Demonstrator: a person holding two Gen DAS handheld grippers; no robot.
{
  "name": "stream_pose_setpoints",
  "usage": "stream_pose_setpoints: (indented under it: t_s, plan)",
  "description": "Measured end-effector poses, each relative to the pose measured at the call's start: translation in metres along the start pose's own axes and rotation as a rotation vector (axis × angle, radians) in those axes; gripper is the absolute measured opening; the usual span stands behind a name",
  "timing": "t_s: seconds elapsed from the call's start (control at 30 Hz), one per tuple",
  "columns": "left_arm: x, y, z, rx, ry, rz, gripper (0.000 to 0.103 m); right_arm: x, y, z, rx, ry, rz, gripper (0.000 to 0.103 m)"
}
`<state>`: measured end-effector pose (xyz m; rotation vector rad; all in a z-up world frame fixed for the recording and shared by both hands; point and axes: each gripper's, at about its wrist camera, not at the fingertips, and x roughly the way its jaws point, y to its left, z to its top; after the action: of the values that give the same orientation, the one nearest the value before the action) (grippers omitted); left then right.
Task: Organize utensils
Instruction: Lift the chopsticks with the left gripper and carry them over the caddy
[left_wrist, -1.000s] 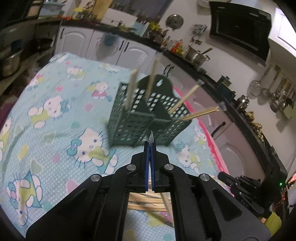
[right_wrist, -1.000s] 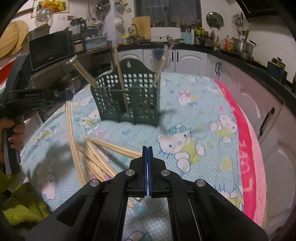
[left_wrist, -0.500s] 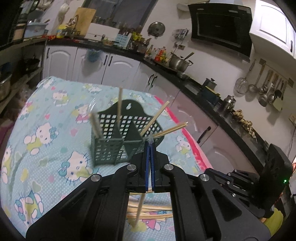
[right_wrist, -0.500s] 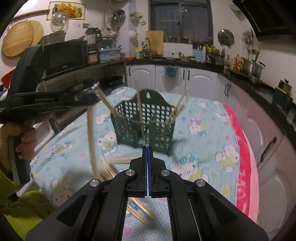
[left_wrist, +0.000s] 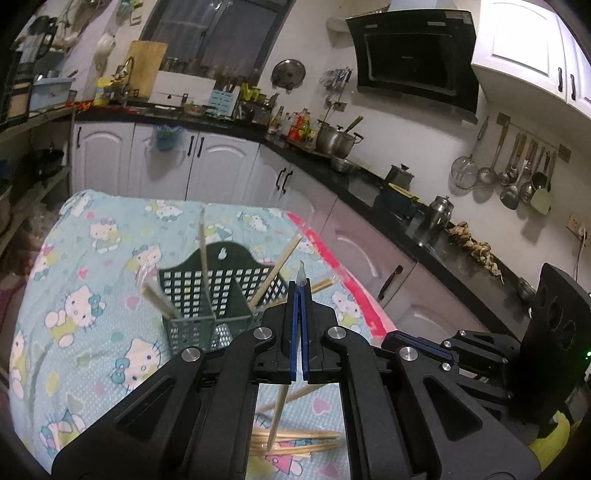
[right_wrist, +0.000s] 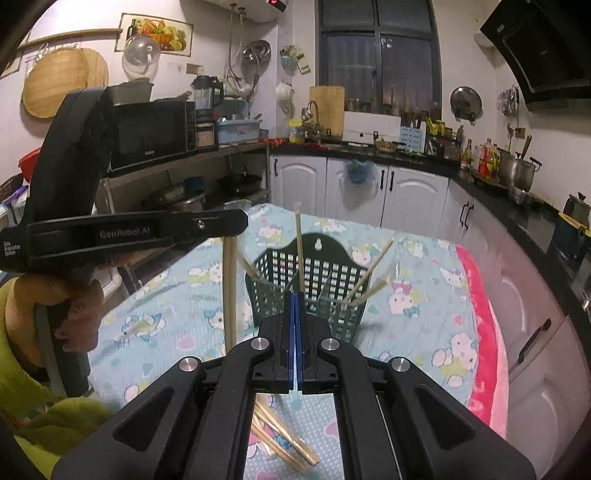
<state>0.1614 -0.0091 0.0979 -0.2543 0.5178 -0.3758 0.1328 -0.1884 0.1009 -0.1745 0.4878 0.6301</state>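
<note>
A dark green perforated utensil basket (left_wrist: 207, 299) stands on the Hello Kitty tablecloth, with several wrapped chopsticks leaning in its compartments; it also shows in the right wrist view (right_wrist: 314, 280). My left gripper (left_wrist: 298, 295) is shut on a pair of wrapped chopsticks (right_wrist: 229, 295) that hang vertically, held above the table in front of the basket. Loose chopsticks (left_wrist: 295, 443) lie on the cloth below it. My right gripper (right_wrist: 296, 306) is shut and looks empty, raised above the loose chopsticks (right_wrist: 284, 439).
The table's pink edge (right_wrist: 484, 350) runs along the right. White kitchen cabinets (right_wrist: 369, 192) and a black counter stand behind. A shelf with a microwave (right_wrist: 147, 133) is at the left. The person's hand (right_wrist: 74, 314) holds the left gripper.
My left gripper has lifted the chopstick pair off the table and tilted up toward level. The right gripper has risen too, so the basket looks lower and farther.
</note>
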Motion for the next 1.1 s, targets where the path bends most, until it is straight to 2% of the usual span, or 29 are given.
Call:
stream_pose_setpoints:
  t_s: [0.57, 1.1]
  plan:
    - [-0.012, -0.027, 0.05, 0.047, -0.088, -0.029, 0.0, -0.032, -0.005, 0.048, 0.01, -0.124, -0.007, 0.001]
    - [-0.021, -0.055, 0.121, 0.102, -0.197, -0.023, 0.0, -0.055, -0.02, 0.114, 0.019, -0.254, -0.039, 0.001]
